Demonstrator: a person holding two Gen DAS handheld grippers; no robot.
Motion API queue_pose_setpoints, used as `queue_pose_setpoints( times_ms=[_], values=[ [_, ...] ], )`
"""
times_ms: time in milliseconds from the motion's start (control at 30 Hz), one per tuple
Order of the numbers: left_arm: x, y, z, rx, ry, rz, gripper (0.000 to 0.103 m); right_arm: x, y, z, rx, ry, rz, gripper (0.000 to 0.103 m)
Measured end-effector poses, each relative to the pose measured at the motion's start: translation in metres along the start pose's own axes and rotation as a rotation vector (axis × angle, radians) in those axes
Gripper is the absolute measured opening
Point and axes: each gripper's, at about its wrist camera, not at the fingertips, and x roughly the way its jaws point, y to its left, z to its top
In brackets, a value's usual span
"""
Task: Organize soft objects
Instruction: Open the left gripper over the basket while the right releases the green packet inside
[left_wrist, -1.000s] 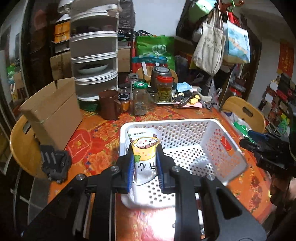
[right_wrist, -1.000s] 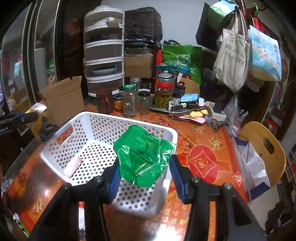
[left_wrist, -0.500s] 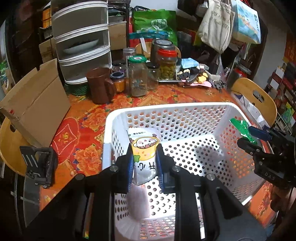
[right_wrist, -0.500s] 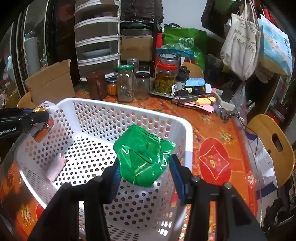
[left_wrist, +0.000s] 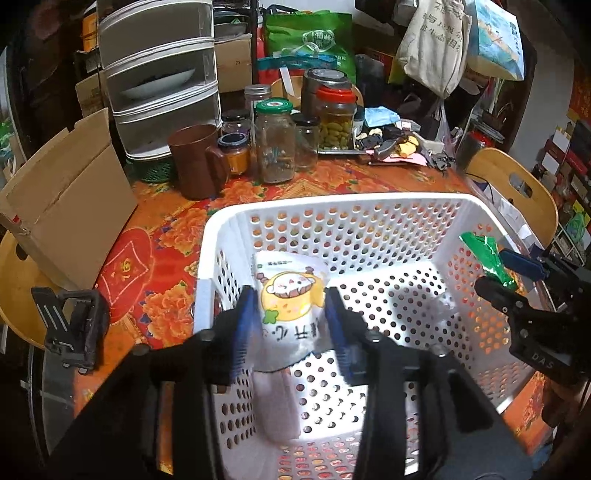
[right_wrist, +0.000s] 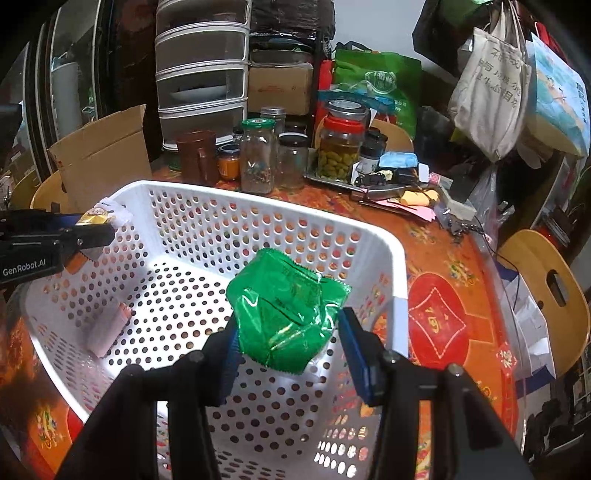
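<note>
We see both views under warm indoor light from above, bright on the table and dim toward the back of the room. The white basket catches the most light; its floor glares almost blank near the right wall, and a soft shadow lies across it there. In the right wrist view the green packet shows sharp glints on its creases. The corners of both views fall to black, and straight lines such as the drawer tower bow outward. The gripper fingers nearest the lens look slightly soft.
</note>
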Motion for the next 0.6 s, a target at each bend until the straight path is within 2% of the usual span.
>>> queue_pose_setpoints(
  times_ms=[67,200,300,333,367,400,433,467,533,600],
  values=[
    [-0.003,0.0,0.0,0.001,-0.014,0.001,0.053,-0.002,-0.001,0.0,0.014,-0.011,0.003,0.052],
    [-0.008,-0.001,0.001,0.006,-0.028,0.004,0.054,-0.005,-0.001,0.0,0.009,-0.022,0.001,0.057],
    [-0.011,-0.002,0.0,0.008,-0.032,-0.004,0.06,-0.009,-0.001,0.0,0.014,-0.038,-0.004,0.066],
    [-0.012,-0.003,0.0,0.009,-0.035,-0.003,0.068,-0.01,-0.001,0.0,0.016,-0.044,-0.005,0.071],
    [-0.013,-0.003,0.0,0.011,-0.04,-0.003,0.08,-0.012,-0.001,0.001,0.016,-0.051,-0.005,0.075],
    [-0.016,-0.004,-0.001,0.017,-0.049,-0.001,0.086,-0.013,-0.001,0.002,0.016,-0.056,-0.009,0.076],
    [-0.017,-0.005,-0.001,0.021,-0.056,0.0,0.096,-0.015,-0.002,0.002,0.018,-0.062,-0.011,0.083],
    [-0.02,-0.006,-0.002,0.026,-0.067,0.003,0.099,-0.017,-0.002,0.002,0.02,-0.066,-0.008,0.092],
    [-0.024,-0.007,-0.002,0.026,-0.075,0.001,0.1,-0.019,-0.003,0.003,0.023,-0.07,-0.012,0.101],
    [-0.028,-0.007,-0.002,0.019,-0.074,-0.015,0.101,-0.021,-0.003,0.003,0.026,-0.073,-0.008,0.103]
  ],
)
